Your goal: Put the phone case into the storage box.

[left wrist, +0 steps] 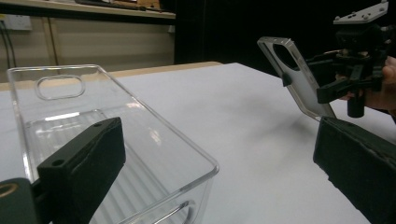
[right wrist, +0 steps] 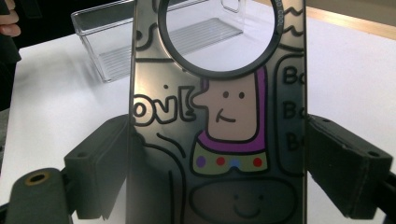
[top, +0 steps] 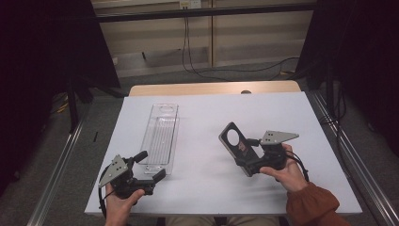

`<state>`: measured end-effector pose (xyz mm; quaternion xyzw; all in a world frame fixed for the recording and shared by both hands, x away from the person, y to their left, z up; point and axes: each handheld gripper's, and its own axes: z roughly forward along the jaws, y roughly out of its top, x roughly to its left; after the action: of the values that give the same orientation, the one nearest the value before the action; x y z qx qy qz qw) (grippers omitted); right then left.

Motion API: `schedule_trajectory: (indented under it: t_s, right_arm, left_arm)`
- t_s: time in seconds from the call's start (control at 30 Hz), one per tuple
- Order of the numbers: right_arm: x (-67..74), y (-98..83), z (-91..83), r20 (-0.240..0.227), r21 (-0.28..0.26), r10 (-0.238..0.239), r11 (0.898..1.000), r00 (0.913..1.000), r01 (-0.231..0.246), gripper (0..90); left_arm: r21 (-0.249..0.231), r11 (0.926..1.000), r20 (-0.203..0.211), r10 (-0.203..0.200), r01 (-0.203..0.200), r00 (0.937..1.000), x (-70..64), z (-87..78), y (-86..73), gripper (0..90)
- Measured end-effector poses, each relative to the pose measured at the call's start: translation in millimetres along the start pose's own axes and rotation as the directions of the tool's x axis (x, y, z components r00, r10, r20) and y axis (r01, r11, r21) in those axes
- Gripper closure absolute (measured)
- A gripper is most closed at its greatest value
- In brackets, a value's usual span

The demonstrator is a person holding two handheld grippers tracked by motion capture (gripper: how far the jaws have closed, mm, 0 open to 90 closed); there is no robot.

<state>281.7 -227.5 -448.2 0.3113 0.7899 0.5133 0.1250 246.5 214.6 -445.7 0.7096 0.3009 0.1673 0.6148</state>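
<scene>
above the white table [top: 202, 188], we are pinching a cartoon-printed phone case [right wrist: 219, 130] edgewise in our right gripper [top: 248, 160], raised for carrying to the clear bin [top: 160, 136]; our left gripper [top: 148, 167] is waiting spread beside it.

The dark translucent phone case with a cartoon figure [right wrist: 219, 121] bears hand-drawn letters: "ovE" left of the figure's face, "Bo" repeated to its right.

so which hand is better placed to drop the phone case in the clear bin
Right: its tongs already grip the phone case. The left tongs sit open and empty by the clear bin's near end.
</scene>
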Motion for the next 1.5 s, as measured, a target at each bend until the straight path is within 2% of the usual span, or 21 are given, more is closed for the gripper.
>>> schedule_trajectory:
  t_s: [0.03,0.07,0.1,0.13,0.27,0.47,0.57,0.63,0.67,0.73,0.9,1.0,1.03,1.07,1.1,1.17,1.2,1.23,1.4,1.47,1.5]
  right_arm:
    - [0.3,0.1,0.2,-0.004,-0.001,-0.001,1.000,1.0000,0.001,12.2]
    - [0.8,0.2,0.4,-0.005,-0.002,-0.002,1.000,1.0000,0.002,12.2]
    - [1.2,0.3,0.5,-0.008,0.001,-0.003,1.000,1.0000,0.003,12.2]
    - [1.2,0.4,0.8,-0.009,-0.001,-0.008,1.000,0.9999,0.008,12.2]
    - [1.8,1.0,1.2,-0.014,-0.008,-0.011,1.000,0.9998,0.011,12.2]
    - [2.6,1.5,1.4,-0.029,-0.013,-0.021,1.000,0.9994,0.020,12.2]
    - [2.9,1.8,1.4,-0.028,-0.018,-0.023,1.000,0.9993,0.023,12.2]
    - [2.9,2.1,1.4,-0.033,-0.021,-0.024,1.000,0.9992,0.024,12.2]
    - [3.0,2.2,1.3,-0.029,-0.022,-0.025,0.999,0.9993,0.024,12.2]
    - [3.0,2.5,1.1,-0.031,-0.023,-0.024,0.999,0.9992,0.023,12.2]
    - [3.1,2.8,1.4,-0.033,-0.025,-0.026,0.999,0.9991,0.025,12.2]
    - [3.5,2.9,1.8,-0.037,-0.024,-0.027,0.999,0.9989,0.026,12.2]
    - [3.6,3.0,1.9,-0.038,-0.024,-0.027,0.999,0.9989,0.026,12.2]
    - [3.6,3.0,1.9,-0.039,-0.026,-0.026,0.999,0.9989,0.025,12.2]
    - [3.6,3.1,1.8,-0.041,-0.027,-0.025,0.999,0.9989,0.023,12.2]
    - [3.8,3.3,1.7,-0.042,-0.027,-0.026,0.999,0.9988,0.025,12.2]
    - [3.7,3.4,1.6,-0.044,-0.030,-0.027,0.999,0.9987,0.025,12.2]
    - [3.8,3.5,1.5,-0.045,-0.032,-0.025,0.999,0.9987,0.023,12.2]
    - [3.6,4.3,1.1,-0.052,-0.040,-0.031,0.999,0.9981,0.029,12.2]
    - [4.0,4.6,0.9,-0.059,-0.043,-0.031,0.999,0.9978,0.029,12.2]
    - [4.1,4.7,0.9,-0.060,-0.042,-0.033,0.999,0.9977,0.030,12.2]
  left_arm:
    - [0.008,0.9999,0.005,0.014,-0.014,0.9999,0.5,0.6,0.6,2.5]
    - [-0.004,1.0000,0.008,-0.005,0.005,1.0000,-1.2,2.7,0.7,2.3]
    - [-0.008,1.0000,0.027,0.001,-0.001,0.9996,-0.4,4.7,1.1,2.2]
    - [-0.007,0.9999,0.016,-0.014,0.015,0.9998,-2.4,6.5,1.6,2.2]
    - [-0.003,1.0000,0.049,0.004,-0.004,0.9988,-4.3,15.5,4.7,2.0]
    - [-0.012,0.9999,0.090,0.007,-0.006,0.9959,-7.4,28.0,10.9,1.9]
    - [-0.006,0.9995,0.103,0.032,-0.032,0.9942,-7.7,32.4,13.5,1.8]
    - [-0.010,0.9997,0.113,0.025,-0.024,0.9933,-9.3,35.4,14.9,1.8]
    - [-0.006,0.9994,0.127,0.035,-0.035,0.9913,-9.2,36.4,15.6,1.7]
    - [-0.012,0.9997,0.126,0.024,-0.023,0.9918,-11.3,39.7,16.5,1.8]
    - [-0.012,0.9991,0.159,0.041,-0.040,0.9865,-12.9,46.0,18.9,1.7]
    - [-0.019,0.9996,0.169,0.023,-0.020,0.9854,-16.9,50.9,20.4,1.8]
    - [-0.011,0.9993,0.188,0.037,-0.035,0.9814,-16.1,51.7,21.2,1.7]
    - [-0.016,0.9996,0.188,0.026,-0.024,0.9818,-18.1,53.4,21.7,1.8]
    - [-0.007,0.9991,0.189,0.042,-0.041,0.9811,-17.5,53.8,22.5,1.7]
    - [-0.010,0.9991,0.205,0.043,-0.042,0.9777,-18.7,56.7,23.6,1.7]
    - [-0.016,0.9993,0.203,0.036,-0.033,0.9786,-20.6,58.4,23.9,1.8]
    - [-0.008,0.9989,0.211,0.046,-0.046,0.9764,-20.6,59.6,24.5,1.8]
    - [-0.009,0.9989,0.244,0.047,-0.046,0.9687,-22.4,68.7,25.4,1.6]
    - [-0.012,0.9994,0.242,0.035,-0.033,0.9697,-23.7,71.6,26.1,1.6]
    - [-0.015,0.9994,0.254,0.035,-0.033,0.9667,-23.1,73.0,26.7,1.6]
